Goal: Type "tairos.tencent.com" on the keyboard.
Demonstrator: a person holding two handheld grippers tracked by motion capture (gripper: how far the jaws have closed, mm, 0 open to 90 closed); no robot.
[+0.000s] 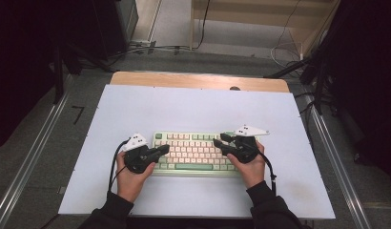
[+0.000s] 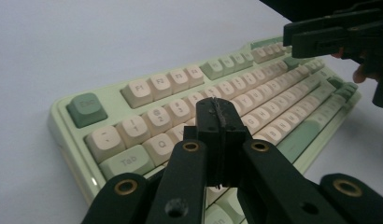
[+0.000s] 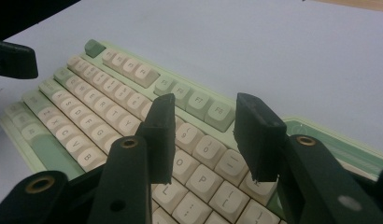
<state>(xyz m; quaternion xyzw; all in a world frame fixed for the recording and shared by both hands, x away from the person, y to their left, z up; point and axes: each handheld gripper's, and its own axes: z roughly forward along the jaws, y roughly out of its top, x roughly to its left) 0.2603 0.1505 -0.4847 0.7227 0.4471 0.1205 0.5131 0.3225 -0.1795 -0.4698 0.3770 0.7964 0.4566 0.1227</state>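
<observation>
A pale green mechanical keyboard with cream and darker green keycaps lies flat on the near middle of the desk, on a white sheet that covers most of the light wooden desk top, its long side running left to right. The person's left hand holds the black left claw at the keyboard's left end, angled inward so its tips hang over the left-hand keys; in the left gripper view the two jaws are pressed together with no gap between the pads and nothing between them, poised above the number and letter rows near the Tab key, and whether they touch a keycap cannot be told. The person's right hand holds the black right claw at the keyboard's right end, pointing inward over the right-hand keys; in the right gripper view its jaws stand clearly apart with keys visible in the gap, gripping nothing, above the rows around O and P. A grey three-cornered plate sits on top of the right claw and a similar white plate on the left. Dark sleeves enter from the bottom edge. Beyond the desk, cables trail across the grey floor.
</observation>
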